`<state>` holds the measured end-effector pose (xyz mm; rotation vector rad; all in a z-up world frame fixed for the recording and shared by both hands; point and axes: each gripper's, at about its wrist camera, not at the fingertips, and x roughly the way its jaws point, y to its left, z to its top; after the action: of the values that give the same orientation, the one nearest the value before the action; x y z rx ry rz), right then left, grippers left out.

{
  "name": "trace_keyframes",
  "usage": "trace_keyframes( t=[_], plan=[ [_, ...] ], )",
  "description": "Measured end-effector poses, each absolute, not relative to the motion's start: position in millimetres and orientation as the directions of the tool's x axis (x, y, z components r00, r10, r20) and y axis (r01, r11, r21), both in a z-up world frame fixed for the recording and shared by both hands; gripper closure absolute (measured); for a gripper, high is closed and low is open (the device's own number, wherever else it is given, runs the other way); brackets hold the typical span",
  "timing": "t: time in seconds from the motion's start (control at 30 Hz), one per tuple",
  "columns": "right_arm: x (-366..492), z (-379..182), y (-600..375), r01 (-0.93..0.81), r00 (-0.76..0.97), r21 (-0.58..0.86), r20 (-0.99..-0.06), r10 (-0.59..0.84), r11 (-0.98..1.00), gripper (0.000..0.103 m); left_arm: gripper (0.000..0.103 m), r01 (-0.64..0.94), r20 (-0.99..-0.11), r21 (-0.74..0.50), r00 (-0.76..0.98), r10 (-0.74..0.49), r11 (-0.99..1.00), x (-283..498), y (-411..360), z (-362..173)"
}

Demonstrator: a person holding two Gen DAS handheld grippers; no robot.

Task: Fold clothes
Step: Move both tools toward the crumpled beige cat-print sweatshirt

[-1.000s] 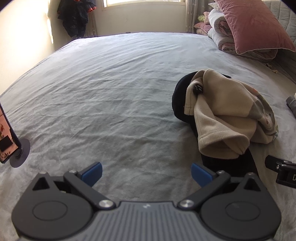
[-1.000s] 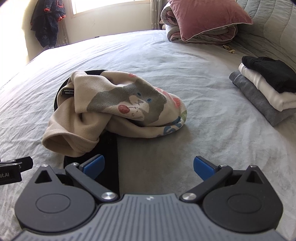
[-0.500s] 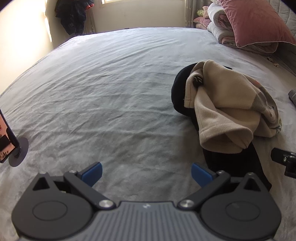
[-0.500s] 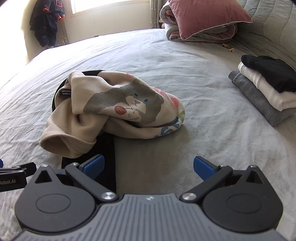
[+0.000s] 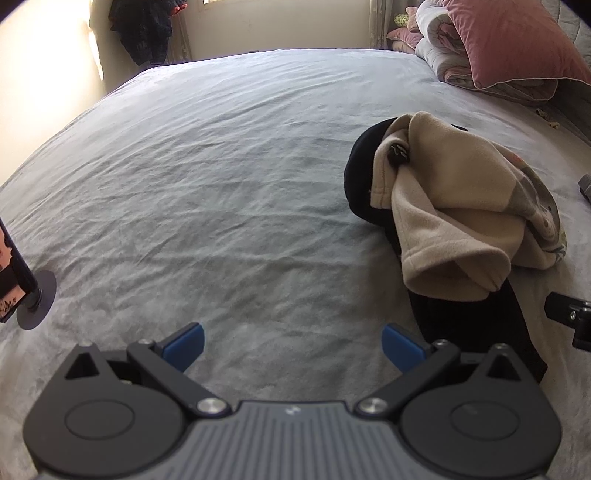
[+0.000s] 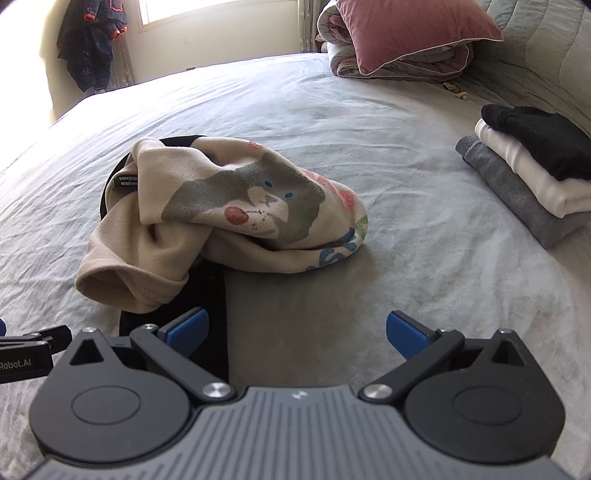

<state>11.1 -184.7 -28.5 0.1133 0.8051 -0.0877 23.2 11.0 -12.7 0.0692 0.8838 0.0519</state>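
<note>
Our right gripper (image 6: 295,328) and left gripper (image 5: 291,343), both spread wide and empty, hover near the crumpled beige top (image 6: 221,218) (soft, light fleece, we judge), best pinched at its cuff.

The beige top (image 6: 207,218) looks like soft, matt fleece with a printed front. The bedsheet (image 5: 221,184) is grey, creased cloth. The pillow (image 6: 410,33) has a faint velvety sheen. Gripper pads (image 6: 186,328) look like smooth blue plastic.
</note>
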Motion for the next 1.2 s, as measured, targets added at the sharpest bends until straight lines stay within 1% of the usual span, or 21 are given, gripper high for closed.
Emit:
trace_keyframes(
  t=[0.43,0.7,0.8,0.93,1.03,1.2],
  plan=[
    [17.0,-33.7,-186.9,0.115,0.664,0.057,-0.747,-0.034,0.992,0.0,0.0,-0.031,-0.771,0.113,0.628,0.108,0.993,26.7,8.5,-17.1],
    [34.5,-42.2,-181.2,0.072,0.634,0.044,-0.773,-0.012,0.996,0.0,0.0,-0.034,-0.802,0.135,0.583,0.129,0.99,40.4,12.8,-31.9],
    [43.9,-51.8,-180.6,0.065,0.601,0.024,-0.799,-0.02,0.998,0.0,0.0,-0.025,-0.826,0.118,0.553,0.112,0.993,47.6,15.4,-40.5],
    [49.6,-62.2,-184.7,0.059,0.577,0.024,-0.817,-0.015,0.998,0.0,0.0,-0.021,-0.831,0.094,0.549,0.089,0.995,52.5,18.4,-46.3],
    [48.9,-63.4,-186.7,0.048,0.573,0.029,-0.819,-0.004,0.998,0.0,0.0,0.004,-0.821,0.09,0.567,0.072,0.996,48.8,19.8,-50.0],
    [45.2,-68.2,-184.4,-0.005,0.582,-0.007,-0.813,-0.003,1.0,0.0,0.0,0.033,-0.8,0.077,0.599,0.042,0.996,42.7,23.1,-53.0]
  ],
)
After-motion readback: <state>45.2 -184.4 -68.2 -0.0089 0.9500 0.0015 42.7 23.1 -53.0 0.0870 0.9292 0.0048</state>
